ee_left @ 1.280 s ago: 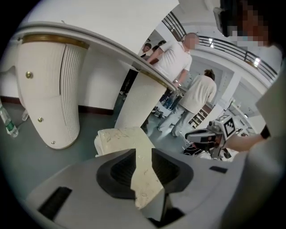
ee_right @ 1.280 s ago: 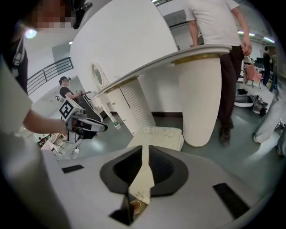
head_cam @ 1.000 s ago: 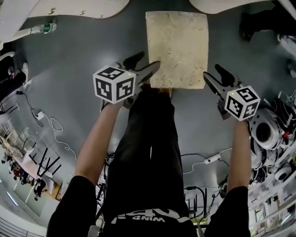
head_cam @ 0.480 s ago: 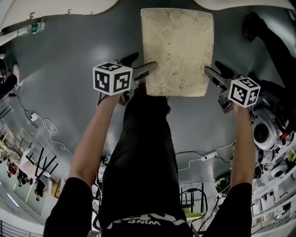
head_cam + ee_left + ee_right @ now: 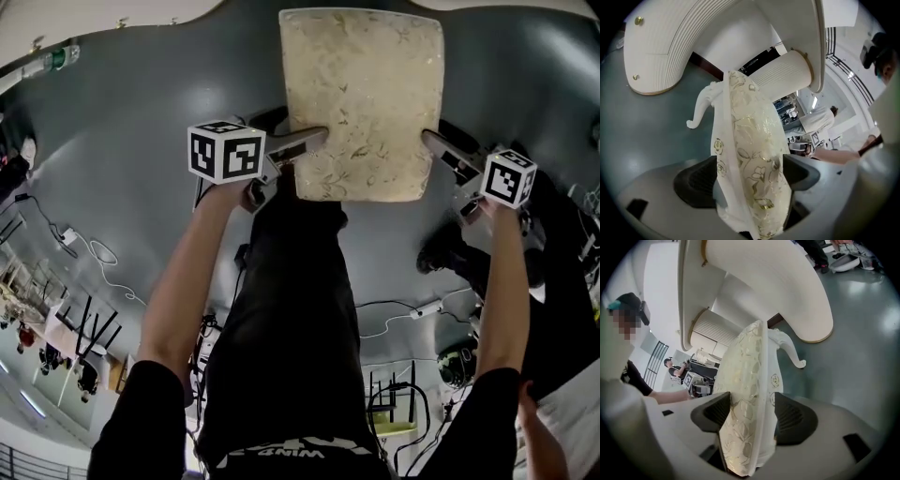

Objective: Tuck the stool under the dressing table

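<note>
Jaws wide and just lately opening, the left gripper (image 5: 749,177) straddles the left edge of the stool (image 5: 361,94). The cream, gold-flowered cushion and its white frame stand edge-on between the dark pads. The pads sit close on either side, and whether they touch the seat cannot be told. The right gripper (image 5: 752,417) mirrors it on the seat's right edge. Its jaws are likewise at full spread after opening, with the padded edge filling the gap between them.

In the head view each gripper's marker cube (image 5: 225,150) sits at the end of a bare forearm, left and right of the seat. The person's black trousers (image 5: 291,309) run down the middle of the frame.

The stool occupies the upper centre of that view. Its whole seat is in sight on the grey floor (image 5: 141,122), and its far edge is near the top of the frame. A curled white leg (image 5: 701,110) shows below the seat in the left gripper view. Beyond it rises the dressing table (image 5: 670,47), with white ribbed arched sides. Cables (image 5: 94,258) trail across the floor at the lower left, and a second person's dark shoe (image 5: 441,253) stands at the right.
</note>
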Tool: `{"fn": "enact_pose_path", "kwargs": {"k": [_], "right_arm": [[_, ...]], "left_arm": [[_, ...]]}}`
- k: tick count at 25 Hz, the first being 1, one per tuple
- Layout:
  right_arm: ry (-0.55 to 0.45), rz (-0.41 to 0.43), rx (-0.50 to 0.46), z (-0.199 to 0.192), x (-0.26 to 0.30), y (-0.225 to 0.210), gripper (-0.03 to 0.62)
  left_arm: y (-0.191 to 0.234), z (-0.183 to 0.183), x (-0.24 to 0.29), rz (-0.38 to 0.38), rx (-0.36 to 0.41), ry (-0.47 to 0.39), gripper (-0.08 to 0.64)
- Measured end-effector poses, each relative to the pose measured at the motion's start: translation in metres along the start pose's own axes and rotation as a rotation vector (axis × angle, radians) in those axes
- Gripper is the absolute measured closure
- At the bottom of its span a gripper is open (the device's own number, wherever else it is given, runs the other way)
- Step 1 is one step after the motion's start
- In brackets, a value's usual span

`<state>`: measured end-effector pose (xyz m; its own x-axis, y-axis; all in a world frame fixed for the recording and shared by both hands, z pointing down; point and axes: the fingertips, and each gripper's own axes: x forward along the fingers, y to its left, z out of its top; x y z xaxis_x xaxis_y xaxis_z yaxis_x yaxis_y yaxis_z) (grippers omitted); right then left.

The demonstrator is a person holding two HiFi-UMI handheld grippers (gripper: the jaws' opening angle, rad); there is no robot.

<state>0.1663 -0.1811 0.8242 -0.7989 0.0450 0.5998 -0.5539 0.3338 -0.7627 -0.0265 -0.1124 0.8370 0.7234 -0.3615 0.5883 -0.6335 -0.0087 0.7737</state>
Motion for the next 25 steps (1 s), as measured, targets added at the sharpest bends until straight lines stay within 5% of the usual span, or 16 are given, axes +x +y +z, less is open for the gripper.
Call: {"fn": "enact_pose_path", "kwargs": {"k": [10,25], "right_arm": [[0.050,0.079,-0.012,-0.001,0.011,0.007,0.304],[0.035,0.016,0.024,-0.003,0.012,0.008,0.322]], "left_arm": [[0.002,-0.001,0.010,-0.039,-0.007,0.017,0.123],[-0.002,0.000,0.002,0.092,0.008,0.092,0.218]]}}
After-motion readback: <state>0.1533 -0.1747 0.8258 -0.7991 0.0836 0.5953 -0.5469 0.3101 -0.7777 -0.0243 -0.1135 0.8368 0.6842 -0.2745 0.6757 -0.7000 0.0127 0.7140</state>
